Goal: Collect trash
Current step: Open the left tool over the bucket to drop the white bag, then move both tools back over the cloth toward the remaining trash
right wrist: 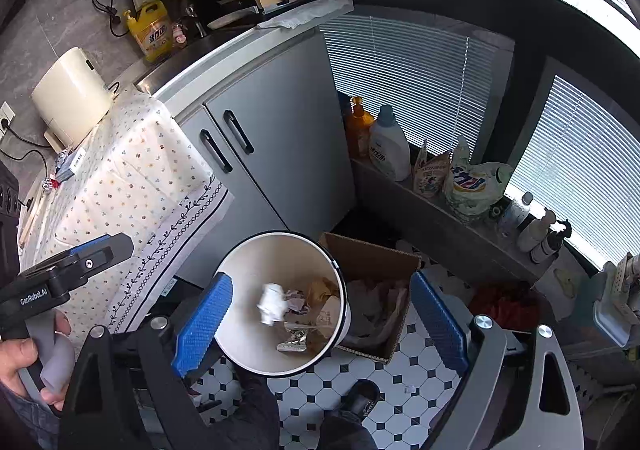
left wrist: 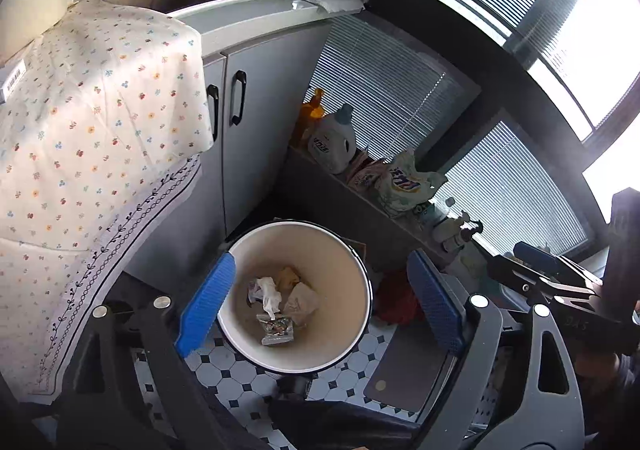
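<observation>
A white trash bin [left wrist: 356, 270] with a dark rim stands on the tiled floor, also in the right wrist view [right wrist: 240, 274]. Inside lie a crumpled white tissue [left wrist: 268, 292] [right wrist: 272, 304], brown paper [left wrist: 302, 300] [right wrist: 324, 298] and a shiny foil wrapper [left wrist: 276, 330] [right wrist: 294, 342]. My left gripper [left wrist: 320, 310] is open and empty above the bin. My right gripper [right wrist: 320, 326] is open and empty above the bin too. The left gripper shows at the left of the right wrist view [right wrist: 86, 254]; the right gripper shows at the right of the left wrist view [left wrist: 536, 256].
A table with a flowered cloth [left wrist: 88, 122] [right wrist: 132, 170] stands left of the bin. A grey cabinet [right wrist: 280, 146] is behind it. An open cardboard box [right wrist: 372, 262] with paper sits right of the bin. Detergent bottles [right wrist: 388, 142] line the window ledge. My shoe [right wrist: 362, 400] is on the floor.
</observation>
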`<action>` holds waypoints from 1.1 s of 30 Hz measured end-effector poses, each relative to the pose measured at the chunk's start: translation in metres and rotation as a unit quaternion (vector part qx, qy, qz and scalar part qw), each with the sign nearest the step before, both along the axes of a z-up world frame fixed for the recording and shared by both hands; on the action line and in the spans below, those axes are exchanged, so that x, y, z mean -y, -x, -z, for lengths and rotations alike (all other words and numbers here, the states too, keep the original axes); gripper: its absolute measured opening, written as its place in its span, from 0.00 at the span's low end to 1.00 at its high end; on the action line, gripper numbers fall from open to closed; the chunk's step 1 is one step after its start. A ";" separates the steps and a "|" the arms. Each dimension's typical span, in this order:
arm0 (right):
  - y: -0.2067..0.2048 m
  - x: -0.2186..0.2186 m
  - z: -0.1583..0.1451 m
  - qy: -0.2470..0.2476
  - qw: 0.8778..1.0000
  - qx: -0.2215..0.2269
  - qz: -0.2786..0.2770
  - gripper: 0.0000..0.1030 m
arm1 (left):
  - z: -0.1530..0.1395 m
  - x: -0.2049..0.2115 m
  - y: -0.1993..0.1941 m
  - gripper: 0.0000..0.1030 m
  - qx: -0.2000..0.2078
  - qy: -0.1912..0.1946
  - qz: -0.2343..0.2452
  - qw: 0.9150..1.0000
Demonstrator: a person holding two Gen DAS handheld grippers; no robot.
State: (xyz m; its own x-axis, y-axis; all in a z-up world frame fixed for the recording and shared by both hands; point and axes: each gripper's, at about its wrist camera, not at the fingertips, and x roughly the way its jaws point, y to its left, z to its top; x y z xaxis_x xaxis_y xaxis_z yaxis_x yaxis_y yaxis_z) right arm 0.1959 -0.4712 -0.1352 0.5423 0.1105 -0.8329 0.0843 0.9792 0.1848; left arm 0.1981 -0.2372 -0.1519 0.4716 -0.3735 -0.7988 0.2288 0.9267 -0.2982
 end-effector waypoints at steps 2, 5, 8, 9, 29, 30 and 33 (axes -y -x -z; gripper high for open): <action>-0.007 -0.014 -0.005 -0.002 1.000 0.010 -0.018 0.90 | -0.006 -0.016 0.004 0.90 0.007 -0.004 -0.020 1.000; -0.020 -0.041 -0.010 -0.006 0.998 0.022 -0.050 0.92 | -0.014 -0.046 0.012 0.90 0.013 -0.008 -0.060 0.998; -0.035 -0.072 -0.014 -0.018 0.996 0.026 -0.083 0.92 | -0.023 -0.079 0.021 0.90 0.020 -0.012 -0.101 0.995; -0.038 -0.084 -0.015 -0.022 0.995 0.027 -0.095 0.92 | -0.026 -0.090 0.024 0.90 0.022 -0.011 -0.115 0.993; -0.073 -0.296 -0.055 -0.046 0.956 0.060 -0.282 0.92 | -0.079 -0.279 0.088 0.93 0.081 -0.019 -0.328 0.941; -0.074 -0.304 -0.057 -0.047 0.955 0.062 -0.287 0.92 | -0.080 -0.285 0.090 0.93 0.083 -0.019 -0.332 0.939; -0.080 -0.327 -0.062 -0.048 0.952 0.067 -0.295 0.92 | -0.082 -0.307 0.092 0.93 0.088 -0.020 -0.346 0.934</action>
